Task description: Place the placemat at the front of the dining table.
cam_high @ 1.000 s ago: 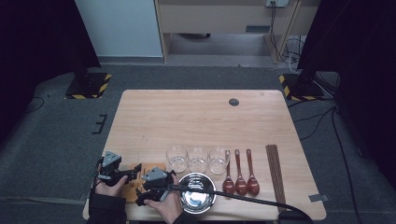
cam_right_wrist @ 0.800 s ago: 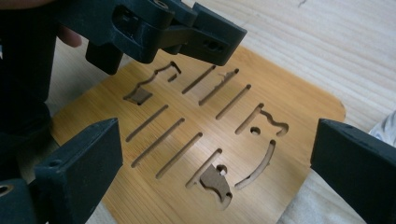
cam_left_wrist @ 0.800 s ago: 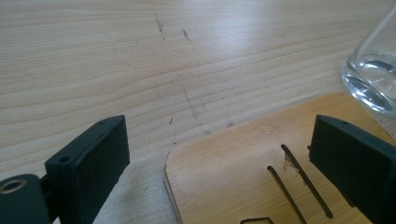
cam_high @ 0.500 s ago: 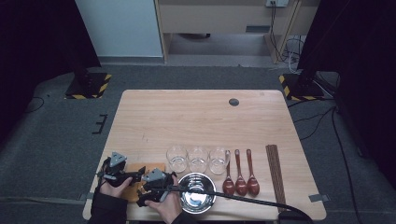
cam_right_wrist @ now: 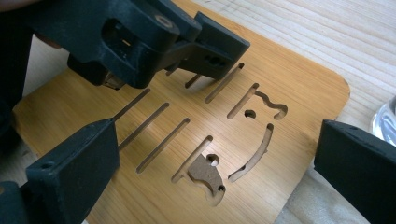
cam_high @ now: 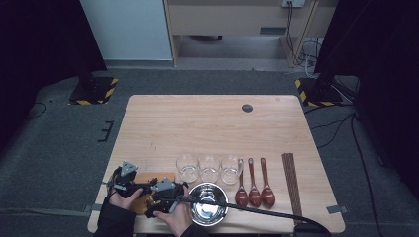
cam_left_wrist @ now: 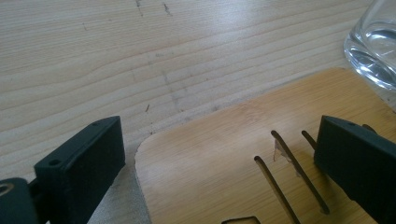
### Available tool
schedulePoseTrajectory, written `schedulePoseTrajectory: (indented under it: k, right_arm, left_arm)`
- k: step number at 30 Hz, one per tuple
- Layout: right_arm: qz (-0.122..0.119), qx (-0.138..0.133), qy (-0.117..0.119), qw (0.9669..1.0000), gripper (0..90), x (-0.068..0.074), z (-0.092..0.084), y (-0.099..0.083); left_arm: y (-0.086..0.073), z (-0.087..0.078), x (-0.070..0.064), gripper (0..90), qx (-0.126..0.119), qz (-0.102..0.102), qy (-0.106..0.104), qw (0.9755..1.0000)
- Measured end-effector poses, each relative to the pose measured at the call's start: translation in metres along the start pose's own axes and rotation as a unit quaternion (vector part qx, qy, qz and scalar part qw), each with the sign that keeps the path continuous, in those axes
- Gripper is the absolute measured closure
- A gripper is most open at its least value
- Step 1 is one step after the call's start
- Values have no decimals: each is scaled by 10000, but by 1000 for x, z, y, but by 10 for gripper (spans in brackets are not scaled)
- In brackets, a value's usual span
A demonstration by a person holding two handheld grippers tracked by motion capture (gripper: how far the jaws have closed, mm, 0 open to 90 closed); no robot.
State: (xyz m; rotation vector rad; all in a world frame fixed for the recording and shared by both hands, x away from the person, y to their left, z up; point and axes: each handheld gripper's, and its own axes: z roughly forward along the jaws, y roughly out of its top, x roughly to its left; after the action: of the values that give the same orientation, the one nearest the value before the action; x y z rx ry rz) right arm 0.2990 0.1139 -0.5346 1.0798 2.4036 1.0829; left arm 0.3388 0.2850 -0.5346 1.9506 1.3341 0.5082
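Note:
A thin bamboo board with cut slots and a curved cut-out lies at the table's near left corner. My left gripper hovers low over it, jaws open. In the left gripper view the left gripper straddles the rounded corner of the board, touching nothing. My right gripper is beside it, also open. In the right gripper view the right gripper spans the slotted board, with the left gripper's black body just beyond.
Three clear glasses stand in a row right of the board, the nearest glass close to my left jaw. A steel bowl sits at the front edge. Three brown spoons and dark chopsticks lie farther right.
Both hands have drawn closer together over the board; the left gripper has shifted slightly right onto it. Both grippers stay open.

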Motion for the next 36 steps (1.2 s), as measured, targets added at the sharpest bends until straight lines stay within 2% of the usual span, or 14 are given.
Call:
schedulePoseTrajectory:
  k: [15, 19, 24, 30, 31, 36]
  right_arm:
    - [189, -39, -46, 9998, 2, -1, 4, 1]
    - [231, -25, -64, 9997, 2, -1, 4, 2]
    - [304, 51, -32, 9995, 2, -4, 7, 5]
    - [418, -6, -106, 9991, 2, -4, 8, 5]
    - [360, -41, -182, 9992, 1, -2, 10, 4]
    - [342, -61, -169, 9993, 2, -3, 10, 3]
  left_arm:
    - [-1, 4, 0, 0, 29, -38, 4, 10000]
    - [-1, 4, 1, 0, 54, -113, -54, 9999]
    - [-1, 5, 1, 0, 23, -97, -28, 9999]
    - [-1, 5, 1, 0, 31, -130, -13, 9999]
    - [-1, 5, 0, 0, 40, -169, -1, 9998]
    - [-1, 5, 1, 0, 34, -180, -10, 9998]
